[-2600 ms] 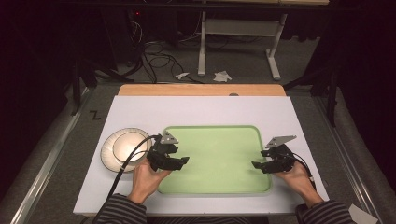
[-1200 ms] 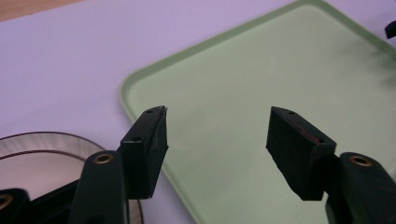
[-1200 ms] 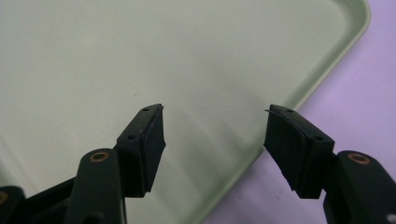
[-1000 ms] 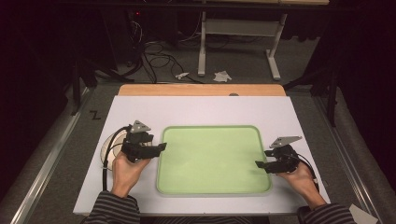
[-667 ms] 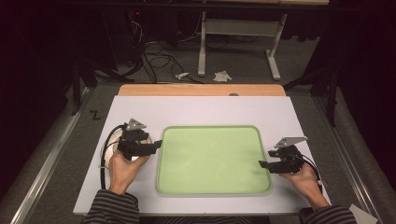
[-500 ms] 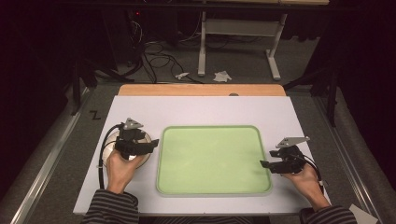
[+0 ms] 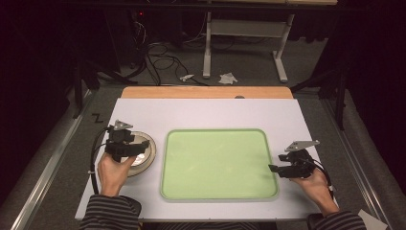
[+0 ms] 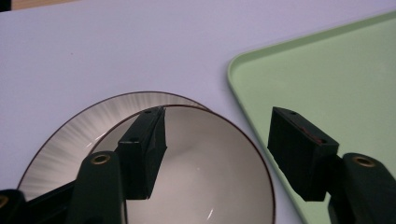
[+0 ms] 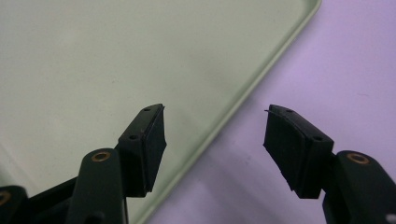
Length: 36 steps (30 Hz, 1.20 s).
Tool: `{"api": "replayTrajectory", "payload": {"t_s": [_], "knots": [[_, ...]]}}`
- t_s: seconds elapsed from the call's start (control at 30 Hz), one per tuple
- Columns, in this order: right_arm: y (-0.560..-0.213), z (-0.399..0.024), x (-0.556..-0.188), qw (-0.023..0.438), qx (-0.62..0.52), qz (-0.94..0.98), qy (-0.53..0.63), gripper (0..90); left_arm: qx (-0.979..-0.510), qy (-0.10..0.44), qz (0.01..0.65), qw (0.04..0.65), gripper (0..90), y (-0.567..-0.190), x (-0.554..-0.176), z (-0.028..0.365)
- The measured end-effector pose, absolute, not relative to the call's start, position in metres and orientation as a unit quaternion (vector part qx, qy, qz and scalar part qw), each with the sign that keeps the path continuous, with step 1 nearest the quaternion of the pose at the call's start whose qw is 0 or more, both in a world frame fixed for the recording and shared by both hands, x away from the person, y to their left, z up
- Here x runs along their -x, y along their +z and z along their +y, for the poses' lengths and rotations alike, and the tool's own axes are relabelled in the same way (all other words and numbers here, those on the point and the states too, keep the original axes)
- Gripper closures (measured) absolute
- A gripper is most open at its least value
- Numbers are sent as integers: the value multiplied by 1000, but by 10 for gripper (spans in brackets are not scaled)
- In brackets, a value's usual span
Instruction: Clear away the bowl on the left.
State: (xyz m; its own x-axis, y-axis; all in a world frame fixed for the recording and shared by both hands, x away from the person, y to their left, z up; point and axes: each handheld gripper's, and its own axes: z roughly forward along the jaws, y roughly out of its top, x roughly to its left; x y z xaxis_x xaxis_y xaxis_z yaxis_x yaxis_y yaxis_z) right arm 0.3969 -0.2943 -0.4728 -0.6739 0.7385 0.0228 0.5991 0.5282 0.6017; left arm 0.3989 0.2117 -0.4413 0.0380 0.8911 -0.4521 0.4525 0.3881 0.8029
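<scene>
A pale glossy bowl (image 8: 201, 163) with a thin dark rim sits on a ribbed plate (image 8: 70, 135), left of the green tray (image 7: 218, 163). The left gripper (image 8: 215, 154) hovers over it, jaws wide apart, holding nothing. The right gripper (image 9: 215, 149) is likewise wide open and empty at the tray's right edge.

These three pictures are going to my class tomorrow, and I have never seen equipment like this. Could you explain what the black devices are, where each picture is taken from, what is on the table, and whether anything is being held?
A person sits at a white table with hand-held tongs in each hand; there is no robot arm. The high view looks down from above: the left tongs hover over a bowl that sits on a plate, and the right tongs sit at the right edge of a pale green tray. The other two pictures come from small cameras riding on the tongs, looking along their black jaws. In the left gripper view the jaws stand apart above the bowl, beside the tray's corner. In the right gripper view they stand apart across the tray's rim. Nothing is held, and the tray is empty.
</scene>
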Motion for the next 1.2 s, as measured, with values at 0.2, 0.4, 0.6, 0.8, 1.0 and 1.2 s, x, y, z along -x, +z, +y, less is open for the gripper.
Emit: {"api": "replayTrajectory", "payload": {"t_s": [0.2,0.4,0.6,0.8,1.0,1.2], "knots": [[-474,-293,-397,128,-380,870,287,399,-496,227,675,497,368,-444,-401,225],[-473,-293,-396,128,-379,870,288,399,-486,242,683,488,366,-445,-402,238],[-473,-291,-396,131,-377,871,286,399,-472,246,699,478,365,-448,-403,252],[-473,-290,-397,132,-376,871,287,399,-459,238,723,459,373,-455,-406,262],[-473,-289,-397,128,-375,872,287,398,-453,214,748,435,398,-463,-409,270],[-473,-289,-397,128,-374,872,287,398,-453,205,762,414,431,-473,-412,273]]}}
